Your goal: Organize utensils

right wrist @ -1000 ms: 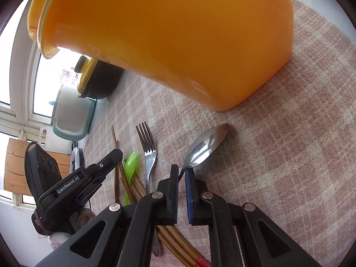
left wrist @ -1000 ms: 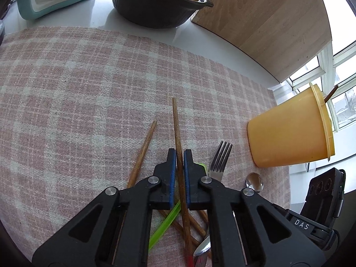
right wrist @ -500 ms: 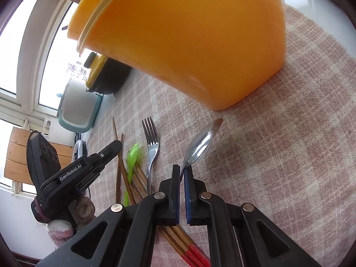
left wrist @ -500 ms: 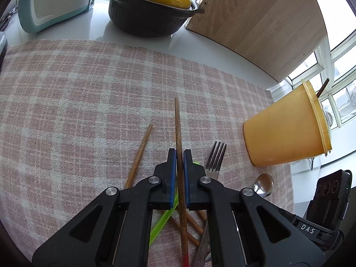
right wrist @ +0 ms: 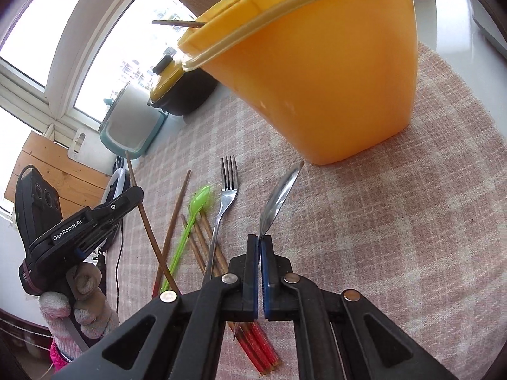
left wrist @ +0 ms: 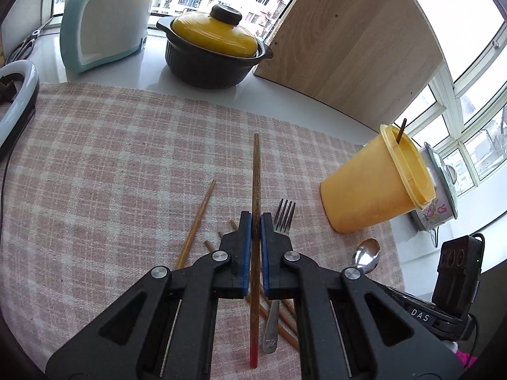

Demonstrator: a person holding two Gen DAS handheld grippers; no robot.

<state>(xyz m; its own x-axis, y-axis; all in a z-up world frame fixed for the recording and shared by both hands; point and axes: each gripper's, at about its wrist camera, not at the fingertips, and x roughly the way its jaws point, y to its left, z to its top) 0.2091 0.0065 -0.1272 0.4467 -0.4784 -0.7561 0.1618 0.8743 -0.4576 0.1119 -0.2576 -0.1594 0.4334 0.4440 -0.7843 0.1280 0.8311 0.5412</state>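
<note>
Utensils lie scattered on a pink checked cloth [left wrist: 111,158] over the tabletop [left wrist: 152,76], and a tall yellow cup [left wrist: 374,190] stands at the cloth's right side with one dark stick [left wrist: 402,130] already poking out of it. Behind the cloth sit a black pot with a yellow lid [left wrist: 215,50] and a pale blue appliance [left wrist: 104,22].

In the left-wrist view, the left gripper [left wrist: 256,221] has its fingers closed on a dark wooden chopstick [left wrist: 256,171], gripped about midway. The stick's long axis runs straight ahead along the fingers, its red-tipped end toward the camera. The cup lies to the right of this gripper, well apart.

The right gripper [right wrist: 259,243] has its fingers pressed shut on the handle of a metal spoon [right wrist: 279,199]. The bowl points forward and up toward the cup's base, which is near and directly ahead, so the right hand seems the nearer to the cup.

On the cloth remain a fork [right wrist: 226,196], a green plastic spoon [right wrist: 195,209] and several brown chopsticks [right wrist: 206,247] with red ends, all lying roughly parallel.

Each held piece would probably have to be tipped upright over the cup's rim.
</note>
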